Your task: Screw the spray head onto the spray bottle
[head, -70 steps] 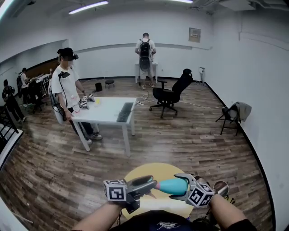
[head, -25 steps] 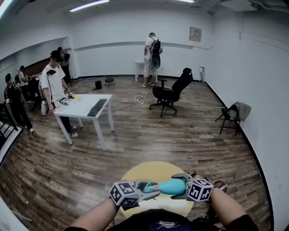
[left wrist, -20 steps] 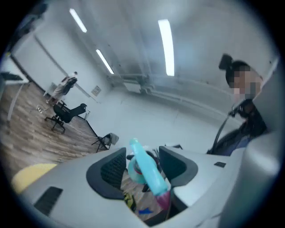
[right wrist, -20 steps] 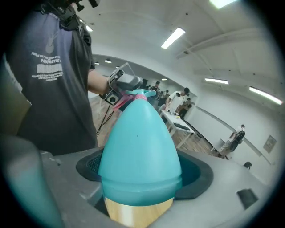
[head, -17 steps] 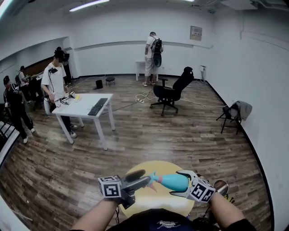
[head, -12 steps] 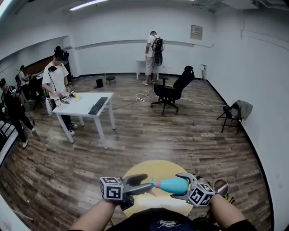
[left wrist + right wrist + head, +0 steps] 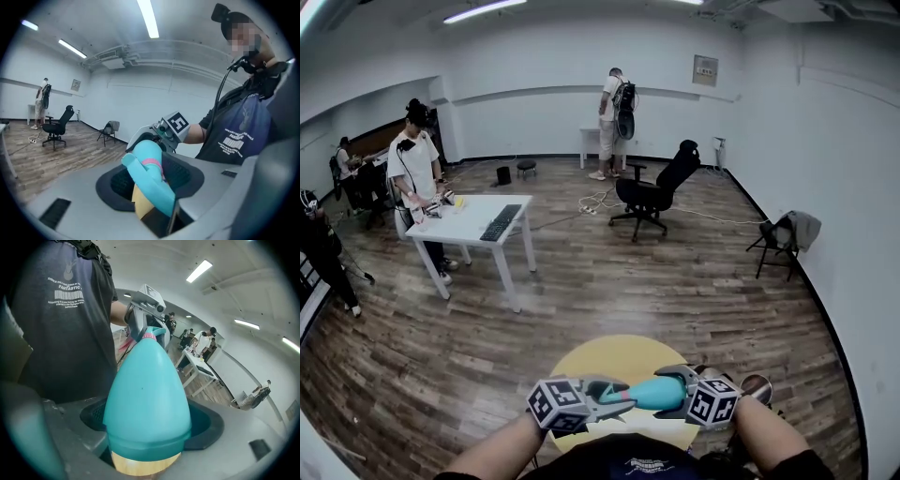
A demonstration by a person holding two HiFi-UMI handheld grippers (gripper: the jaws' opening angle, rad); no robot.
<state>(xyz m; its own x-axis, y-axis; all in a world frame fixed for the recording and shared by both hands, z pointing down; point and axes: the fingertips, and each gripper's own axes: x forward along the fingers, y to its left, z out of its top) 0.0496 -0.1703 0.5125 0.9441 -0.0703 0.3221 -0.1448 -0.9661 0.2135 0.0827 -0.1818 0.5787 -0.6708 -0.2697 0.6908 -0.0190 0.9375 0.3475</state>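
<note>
Left claw (image 7: 617,397) just closed onto the spray head (image 7: 146,169) — our right claw (image 7: 675,392) clamps the bottle (image 7: 652,394), bottom centre

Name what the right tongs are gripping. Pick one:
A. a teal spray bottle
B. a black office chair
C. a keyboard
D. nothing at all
A: the right gripper view shows the teal spray bottle clamped between the jaws of the right tongs, its wide end nearest the camera.
</note>
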